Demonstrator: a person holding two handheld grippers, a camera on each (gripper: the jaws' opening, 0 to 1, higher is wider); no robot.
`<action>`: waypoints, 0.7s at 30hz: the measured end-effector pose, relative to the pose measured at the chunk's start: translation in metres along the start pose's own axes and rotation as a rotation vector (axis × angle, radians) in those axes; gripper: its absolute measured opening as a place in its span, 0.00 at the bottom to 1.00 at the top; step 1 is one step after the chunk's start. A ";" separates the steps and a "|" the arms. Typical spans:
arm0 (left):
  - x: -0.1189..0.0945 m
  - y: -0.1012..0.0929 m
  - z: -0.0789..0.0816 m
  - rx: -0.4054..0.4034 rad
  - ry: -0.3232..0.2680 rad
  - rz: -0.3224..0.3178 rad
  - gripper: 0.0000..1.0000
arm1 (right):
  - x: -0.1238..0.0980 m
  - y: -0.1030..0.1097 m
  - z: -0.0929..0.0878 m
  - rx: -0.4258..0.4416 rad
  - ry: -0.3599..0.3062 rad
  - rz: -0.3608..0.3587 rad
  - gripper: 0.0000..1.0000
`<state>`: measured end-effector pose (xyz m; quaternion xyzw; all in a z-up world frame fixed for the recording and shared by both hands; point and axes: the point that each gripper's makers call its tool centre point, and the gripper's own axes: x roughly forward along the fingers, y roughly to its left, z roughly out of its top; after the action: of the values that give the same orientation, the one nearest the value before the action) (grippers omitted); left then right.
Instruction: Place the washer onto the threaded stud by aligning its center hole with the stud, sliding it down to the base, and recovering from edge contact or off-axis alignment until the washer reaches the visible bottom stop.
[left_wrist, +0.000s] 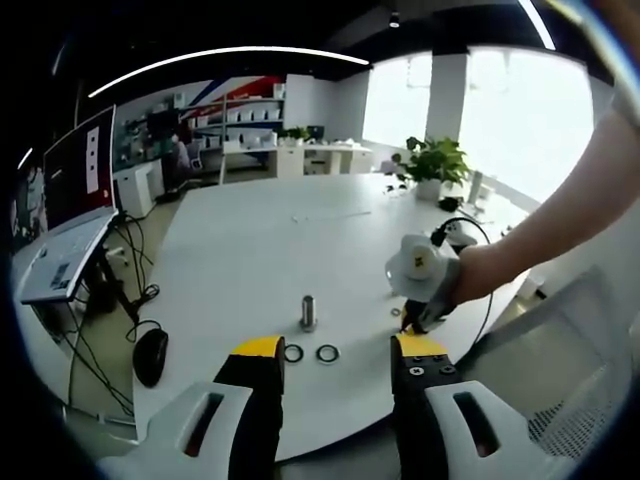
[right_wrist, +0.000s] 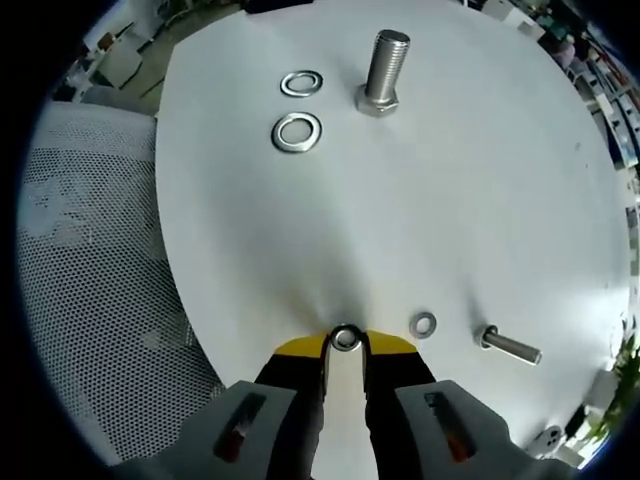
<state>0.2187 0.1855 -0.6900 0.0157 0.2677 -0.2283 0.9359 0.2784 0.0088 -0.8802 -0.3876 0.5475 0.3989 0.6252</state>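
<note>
We see the right gripper (right_wrist: 345, 345) pinching a small washer (right_wrist: 345, 338) by its edge, well apart from the upright stud (right_wrist: 385, 68), the left gripper (left_wrist: 335, 352) open; such a thin grip could slip or tilt the washer off-axis.

The surface (left_wrist: 250, 250) is white, with a rounded edge. A potted plant (left_wrist: 432, 165) stands at its far side. A monitor (left_wrist: 78, 165) and a laptop (left_wrist: 62, 262) sit on a stand beside it, with cables (left_wrist: 125, 290) hanging below and a black round object (left_wrist: 150, 356) on the floor. A white mesh chair back (right_wrist: 90, 270) adjoins the surface edge. Shelving (left_wrist: 235, 115) lines the far wall.
</note>
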 end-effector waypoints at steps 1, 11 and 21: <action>0.000 0.000 0.000 0.000 0.000 0.000 0.40 | 0.000 0.000 0.000 0.000 0.000 0.000 0.16; 0.000 0.001 0.001 0.000 -0.003 0.002 0.40 | 0.000 0.000 0.000 -0.002 0.002 0.000 0.16; 0.000 0.001 0.001 -0.002 -0.007 0.004 0.40 | 0.000 0.000 0.000 0.001 -0.026 -0.012 0.15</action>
<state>0.2196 0.1866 -0.6890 0.0145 0.2645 -0.2260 0.9374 0.2787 0.0085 -0.8806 -0.3853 0.5372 0.3998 0.6350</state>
